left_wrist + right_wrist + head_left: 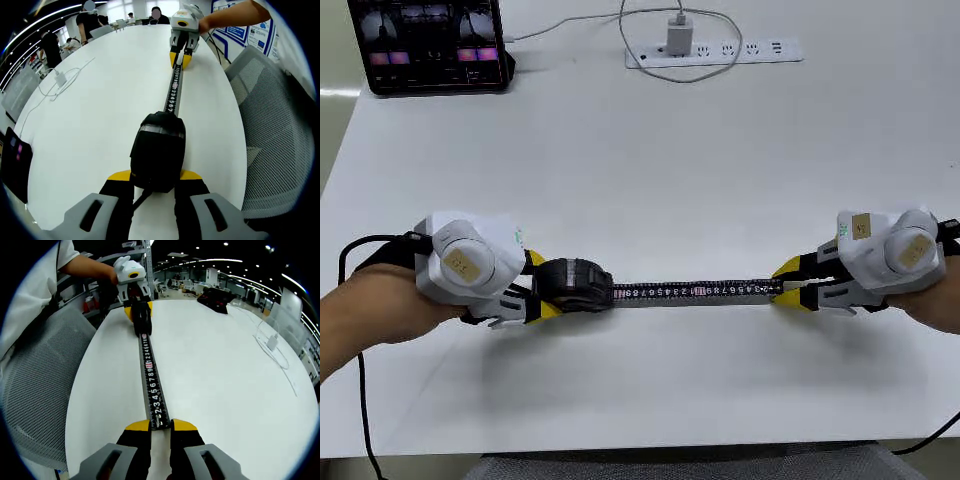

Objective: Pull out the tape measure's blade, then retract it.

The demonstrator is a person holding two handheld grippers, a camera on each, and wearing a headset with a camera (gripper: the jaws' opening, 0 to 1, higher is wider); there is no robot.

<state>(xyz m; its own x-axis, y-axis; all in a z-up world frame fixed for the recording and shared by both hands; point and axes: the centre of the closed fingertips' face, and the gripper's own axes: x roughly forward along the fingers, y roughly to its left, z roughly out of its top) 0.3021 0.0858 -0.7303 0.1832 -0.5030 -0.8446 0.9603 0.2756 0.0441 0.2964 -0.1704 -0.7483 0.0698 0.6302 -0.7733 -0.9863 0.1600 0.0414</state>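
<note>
White table, left hand-held gripper clamped on tape measure, right hand-held gripper on blade; people beyond, left gripper view

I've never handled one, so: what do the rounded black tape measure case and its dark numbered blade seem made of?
The rounded black tape measure case looks like moulded plastic: smooth curves, dull sheen. The dark numbered blade is probably thin painted metal, stretched flat and straight between left gripper and right gripper.

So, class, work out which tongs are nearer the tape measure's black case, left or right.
Left. The left tongs clamp the case itself; the right tongs pinch the tip of the blade, at its pulled-out end.
</note>
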